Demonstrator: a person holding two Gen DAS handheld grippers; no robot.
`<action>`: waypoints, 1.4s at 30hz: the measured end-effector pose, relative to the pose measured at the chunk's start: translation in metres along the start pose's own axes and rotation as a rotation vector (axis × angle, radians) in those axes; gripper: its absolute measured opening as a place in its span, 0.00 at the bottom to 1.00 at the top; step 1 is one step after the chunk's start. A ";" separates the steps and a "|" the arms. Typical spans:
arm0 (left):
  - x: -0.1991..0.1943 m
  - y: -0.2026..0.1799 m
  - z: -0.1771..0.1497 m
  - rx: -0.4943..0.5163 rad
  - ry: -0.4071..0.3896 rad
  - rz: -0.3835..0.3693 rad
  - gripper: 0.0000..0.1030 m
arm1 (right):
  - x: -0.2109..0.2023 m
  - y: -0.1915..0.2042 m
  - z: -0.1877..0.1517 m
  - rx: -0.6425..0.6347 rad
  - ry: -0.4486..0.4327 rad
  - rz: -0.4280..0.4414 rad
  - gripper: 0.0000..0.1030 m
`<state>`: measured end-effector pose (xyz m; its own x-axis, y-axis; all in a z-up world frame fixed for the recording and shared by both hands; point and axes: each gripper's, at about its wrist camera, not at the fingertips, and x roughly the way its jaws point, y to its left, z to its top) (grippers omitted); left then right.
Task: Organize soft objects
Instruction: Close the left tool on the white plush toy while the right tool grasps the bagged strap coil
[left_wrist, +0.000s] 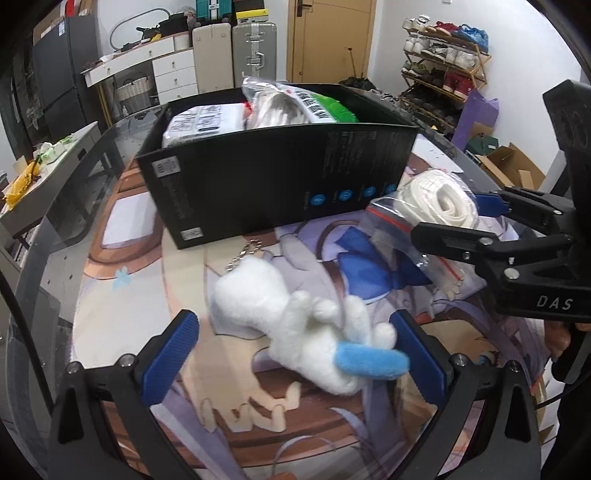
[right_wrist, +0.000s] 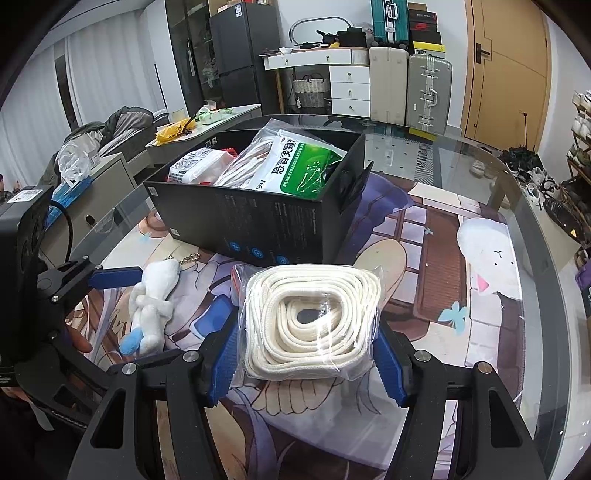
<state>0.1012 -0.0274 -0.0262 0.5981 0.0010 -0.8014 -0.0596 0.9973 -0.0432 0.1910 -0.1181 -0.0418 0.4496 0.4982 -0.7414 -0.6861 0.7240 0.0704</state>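
Two blue-padded fingers of the right hand-held gripper (right_wrist: 306, 354) pinch a clear zip bag of coiled white rope (right_wrist: 312, 317) at the lower centre of the right wrist view, one pad pressed against each side of the bag. In the left wrist view the same bag sits at the right edge, just beside the black box. The left hand-held gripper (left_wrist: 295, 354) is spread wide at the bottom of its own frame, its pads on either side of a white plush toy (left_wrist: 295, 325) with a blue tail; the right pad is at or very near the tail, the left pad is apart from the toy. The toy lies on its side on the desk (right_wrist: 480, 155), on a printed anime mat (left_wrist: 147, 295) under glass, with a small ball chain (left_wrist: 243, 254) trailing from its upper end toward the box. Behind both, in the upper middle of each frame, an open black box (left_wrist: 266, 177) holds a green and white packet (right_wrist: 295, 162), a bagged bundle of pale cord (right_wrist: 243, 162) and a white printed pack (right_wrist: 192, 168). Far right on the mat in the right wrist view lies a flat white plush shape (right_wrist: 487, 258) with a pink mark.
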 end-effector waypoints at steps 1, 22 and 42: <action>0.000 0.003 0.000 -0.003 -0.001 0.002 1.00 | 0.000 0.001 0.000 -0.001 0.001 0.001 0.64; -0.021 0.034 -0.012 -0.060 -0.078 -0.037 0.42 | 0.002 0.005 0.000 -0.022 0.003 0.009 0.64; -0.056 0.044 -0.002 -0.066 -0.198 -0.080 0.42 | -0.020 0.015 0.003 -0.052 -0.088 0.068 0.64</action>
<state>0.0632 0.0164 0.0153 0.7480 -0.0572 -0.6612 -0.0539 0.9878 -0.1464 0.1736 -0.1159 -0.0239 0.4479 0.5871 -0.6743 -0.7446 0.6624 0.0821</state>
